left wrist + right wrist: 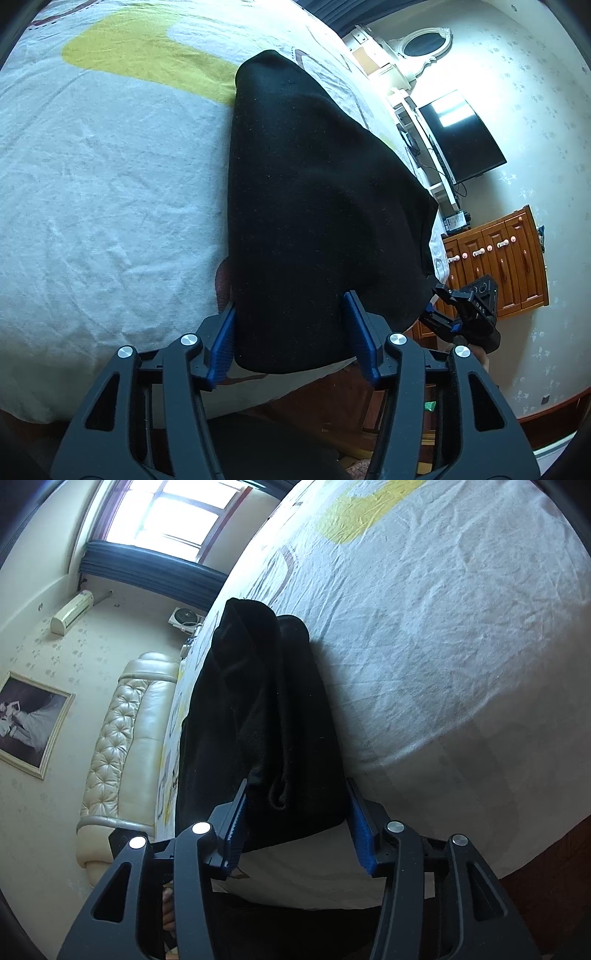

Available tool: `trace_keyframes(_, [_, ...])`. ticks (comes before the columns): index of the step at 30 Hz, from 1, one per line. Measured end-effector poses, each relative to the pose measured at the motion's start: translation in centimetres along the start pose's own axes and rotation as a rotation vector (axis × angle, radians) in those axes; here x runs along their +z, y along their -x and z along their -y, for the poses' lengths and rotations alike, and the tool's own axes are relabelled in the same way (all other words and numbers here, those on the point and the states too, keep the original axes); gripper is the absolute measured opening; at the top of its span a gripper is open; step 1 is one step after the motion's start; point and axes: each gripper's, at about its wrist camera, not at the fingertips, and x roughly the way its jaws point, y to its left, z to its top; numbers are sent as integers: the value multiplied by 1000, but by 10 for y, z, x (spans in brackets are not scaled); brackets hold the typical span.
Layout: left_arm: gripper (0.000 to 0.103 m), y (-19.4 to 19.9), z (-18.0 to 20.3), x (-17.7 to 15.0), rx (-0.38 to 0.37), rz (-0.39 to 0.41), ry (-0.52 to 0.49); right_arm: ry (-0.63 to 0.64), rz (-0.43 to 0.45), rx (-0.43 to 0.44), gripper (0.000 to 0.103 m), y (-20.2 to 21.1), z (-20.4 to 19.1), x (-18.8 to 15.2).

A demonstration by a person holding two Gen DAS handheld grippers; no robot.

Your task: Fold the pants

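A: Start at your left gripper (pixel 293 338). Its jaws stand about half open around the near edge of the black pants (pixel 314 206), one blue pad against the cloth and the other just clear of it, so I would not call that a grip.

B: And the right gripper (pixel 295 823)?

A: Much the same: jaws half spread astride the near end, with the cloth bunched between them (I cannot tell whether the pads are pressing). Before the next fold, close both pairs fully on all the layers, lift level, and lay the edge down square.

B: How do the pants look?

A: They lie in a narrow, already doubled strip near the edge of the bed (pixel 110 184), on its pale sheet. The cloth is soft and dark, and a rumpled hem (pixel 277 797) sits loose at your right end, so tuck it in first.
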Motion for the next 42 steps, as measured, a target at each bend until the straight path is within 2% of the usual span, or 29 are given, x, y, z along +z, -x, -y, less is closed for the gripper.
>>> trace_keyframes(2, [62,8,-2,5,-36,-6,19,37,8,-17,71,6,-7,5])
trace_keyframes(3, [70,11,-3,8,-50,-3,21,57,21,-19,74,9,-10,9])
trace_keyframes(4, [72,14,-3,12,-60,5,15,69,27,-13,77,11,-12,13])
trace_keyframes(7, [74,11,-7,20,-42,6,-24,51,4,-4,78,5,-7,19])
trace_keyframes(10, [74,-2,-16,16,-48,-41,3,33,-38,20,78,-7,-1,15])
trace_keyframes(12, [74,-6,-18,14,-49,-30,14,47,-37,25,80,-9,-1,14])
trace_keyframes(14, [74,-8,-14,15,-46,-26,3,54,-49,23,73,-10,-4,15])
trace_keyframes(15, [69,-10,-10,16,-37,-28,-14,60,-59,16,63,-12,-5,15])
trace_keyframes(16, [54,-13,-6,17,-30,-35,-38,70,-69,-8,54,-14,-7,15])
trace_keyframes(17, [53,-15,-3,17,-11,-42,-54,77,-65,-22,54,-15,-9,14])
trace_keyframes(19, [42,-14,-2,17,-10,-29,-51,76,-56,-23,51,-15,-12,12])
trace_keyframes(24, [31,-2,-5,17,16,5,-53,89,-48,-1,48,-18,-26,10])
trace_keyframes(26, [30,3,-6,17,29,18,-60,100,-49,2,48,-22,-32,8])
trace_keyframes(32, [30,24,-27,20,45,41,2,115,-80,36,48,-40,-46,0])
trace_keyframes(39, [30,58,-58,14,63,63,43,148,-151,83,48,-74,-72,-15])
trace_keyframes(42, [37,67,-68,11,27,58,48,186,-162,41,53,-79,-75,-14])
